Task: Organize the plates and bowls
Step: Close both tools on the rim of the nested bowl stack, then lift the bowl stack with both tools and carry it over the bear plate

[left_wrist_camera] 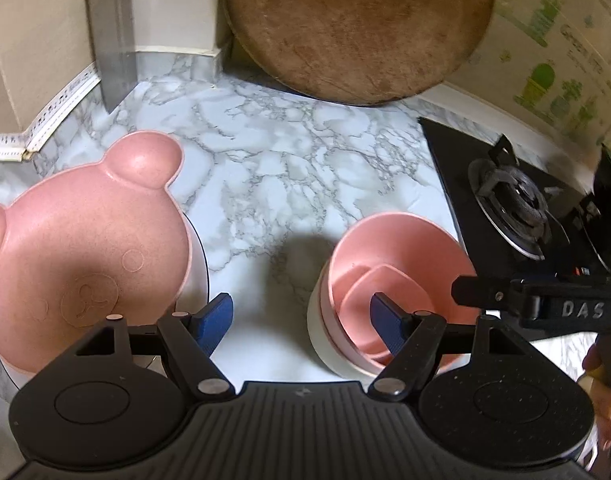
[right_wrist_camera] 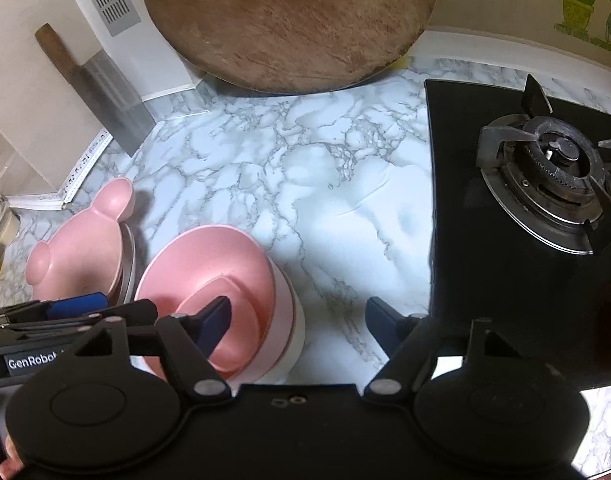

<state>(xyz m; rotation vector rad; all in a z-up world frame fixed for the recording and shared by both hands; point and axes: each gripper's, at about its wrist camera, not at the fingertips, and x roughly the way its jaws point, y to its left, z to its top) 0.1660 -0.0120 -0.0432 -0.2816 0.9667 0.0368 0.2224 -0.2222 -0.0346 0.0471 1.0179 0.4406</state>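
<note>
On the marble-patterned countertop [left_wrist_camera: 289, 168] two piles are standing near each other. To the left is the pink bear-shaped plastic plate [left_wrist_camera: 81, 248], which is lying on top of some round plates whose edges are only partly showing. To the right is the stack of pink round bowls [left_wrist_camera: 389, 280], which is sitting in a white bowl [left_wrist_camera: 321, 336] at the bottom.

The left gripper [left_wrist_camera: 301, 320] is hanging with its blue-padded jaws wide apart and nothing between them; its right pad is just inside the rim of the bowl stack, and its left pad is beside the bear plate. The right gripper [right_wrist_camera: 297, 324] is also standing open and holding nothing, with its left pad over the inside of the same bowl stack and its right pad over bare marble.

I think the danger is coming from both tools working at one stack. If they are closing on the same rim, they may be knocking each other, or tipping the nested bowls off the white one. A grip on only the top bowl may also be dragging the ones below. The black glass gas stove [right_wrist_camera: 525, 200] is close on the right, so a sliding bowl could be hitting it.
</note>
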